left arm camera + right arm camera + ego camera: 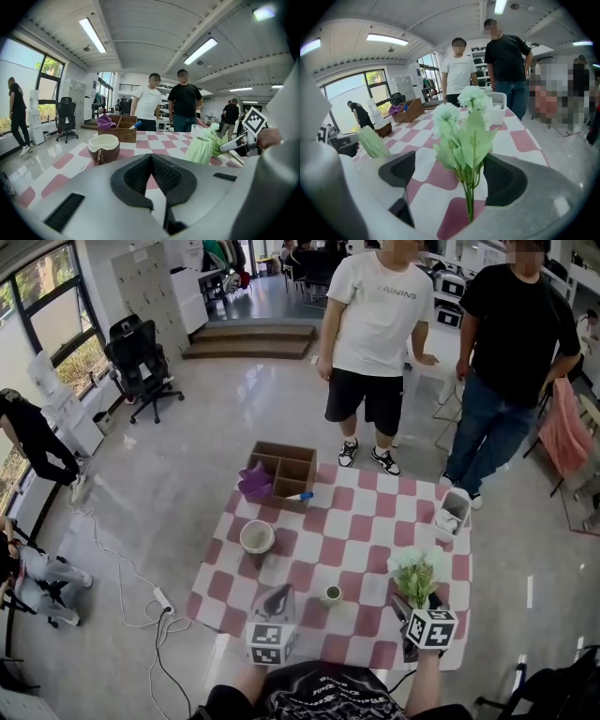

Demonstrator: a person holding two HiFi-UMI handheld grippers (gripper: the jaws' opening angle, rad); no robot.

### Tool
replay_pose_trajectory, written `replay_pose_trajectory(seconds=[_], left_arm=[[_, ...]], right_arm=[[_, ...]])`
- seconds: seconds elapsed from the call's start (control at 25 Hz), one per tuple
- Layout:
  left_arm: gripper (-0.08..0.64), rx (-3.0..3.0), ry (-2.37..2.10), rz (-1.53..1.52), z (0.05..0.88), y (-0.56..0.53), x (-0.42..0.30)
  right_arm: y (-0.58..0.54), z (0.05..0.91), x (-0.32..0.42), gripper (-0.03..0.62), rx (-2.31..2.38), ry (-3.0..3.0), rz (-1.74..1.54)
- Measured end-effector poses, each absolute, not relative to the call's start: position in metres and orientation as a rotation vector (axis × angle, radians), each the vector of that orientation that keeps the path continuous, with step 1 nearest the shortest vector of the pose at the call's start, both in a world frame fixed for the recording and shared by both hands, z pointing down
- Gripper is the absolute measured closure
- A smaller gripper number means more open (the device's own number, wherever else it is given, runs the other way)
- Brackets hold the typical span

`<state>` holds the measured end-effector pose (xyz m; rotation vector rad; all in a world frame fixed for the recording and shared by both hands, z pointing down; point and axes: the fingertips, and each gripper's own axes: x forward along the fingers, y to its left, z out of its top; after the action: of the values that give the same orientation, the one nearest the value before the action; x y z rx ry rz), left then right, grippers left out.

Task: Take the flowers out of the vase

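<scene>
Right gripper (452, 178) jaws spread wide, flowers (464, 126) loose between them, no pad pressing the stems. Left gripper (152, 176) jaws closed, empty. Vase (331, 594) upright on worktop (356, 521), empty, flowers apart to its right. Removal judged done; only clearing the right gripper left.

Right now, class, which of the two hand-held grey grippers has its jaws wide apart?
The right gripper: its jaws stand apart either side of the white artificial flowers with green stems. The left gripper has its jaws together.
</scene>
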<state>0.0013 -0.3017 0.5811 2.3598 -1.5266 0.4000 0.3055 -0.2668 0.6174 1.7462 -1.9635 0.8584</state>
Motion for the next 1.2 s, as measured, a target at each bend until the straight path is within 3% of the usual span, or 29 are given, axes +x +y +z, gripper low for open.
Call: replay_pose_trajectory(seconds=[0.56, 0.84, 1.2], left_arm=[[0.549, 2.406, -1.510, 0.362, 0.566, -0.301, -0.003], [0.549, 2.446, -1.499, 0.327, 0.553, -0.296, -0.002], [0.549, 2.500, -1.467, 0.302, 0.544, -0.286, 0.007]], right_arm=[[-0.270, 0.504, 0.287, 0.149, 1.936, -2.127, 0.479], [-0.248, 0.494, 0.268, 0.158, 1.906, -2.207, 0.436], [-0.232, 0.506, 0.252, 0.418, 1.897, -2.179, 0.407]])
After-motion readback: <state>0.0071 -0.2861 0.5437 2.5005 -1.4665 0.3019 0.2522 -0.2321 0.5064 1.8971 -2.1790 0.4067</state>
